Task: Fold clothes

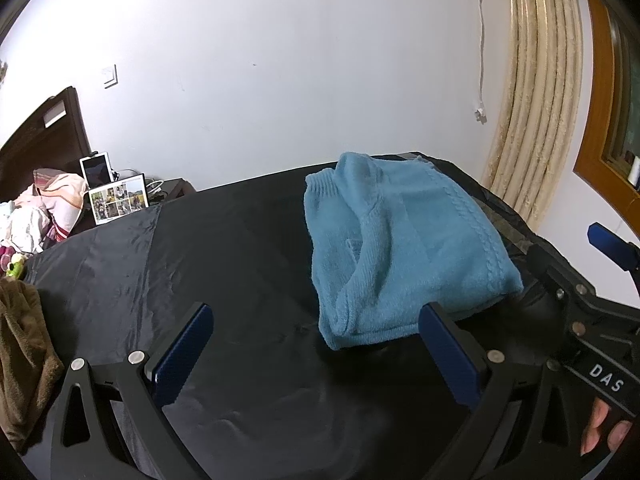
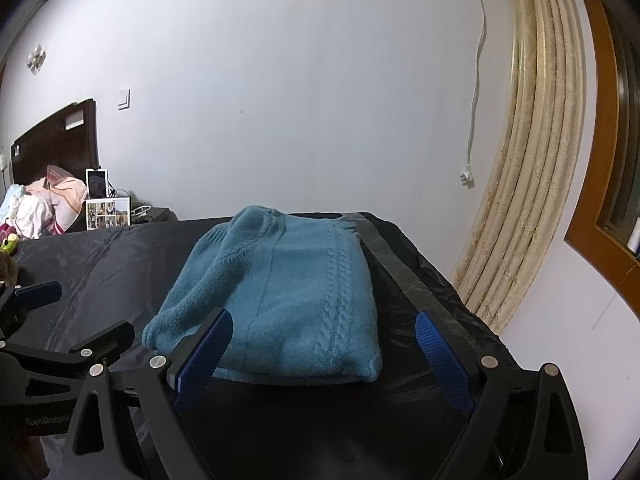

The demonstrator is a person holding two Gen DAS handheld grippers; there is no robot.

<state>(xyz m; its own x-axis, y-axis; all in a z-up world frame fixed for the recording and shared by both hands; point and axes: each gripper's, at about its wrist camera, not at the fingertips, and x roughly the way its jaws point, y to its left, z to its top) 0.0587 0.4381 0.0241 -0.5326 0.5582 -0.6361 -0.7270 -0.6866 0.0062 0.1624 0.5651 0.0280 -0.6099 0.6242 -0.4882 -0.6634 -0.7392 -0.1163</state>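
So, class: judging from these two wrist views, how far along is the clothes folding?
Done: the blue sweater lies folded into a compact bundle on the black sheet, sleeve tucked on top. In hand: nothing; the left gripper and right gripper are both open and empty. Possibly left: a brown fleece garment lies bunched at the sheet's left edge.

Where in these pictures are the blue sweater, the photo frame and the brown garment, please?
blue sweater (image 2: 288, 300): right wrist view, cable-knit front.
photo frame (image 1: 119, 199): left wrist view, its photo collage.
brown garment (image 1: 24, 356): left wrist view, fuzzy middle.
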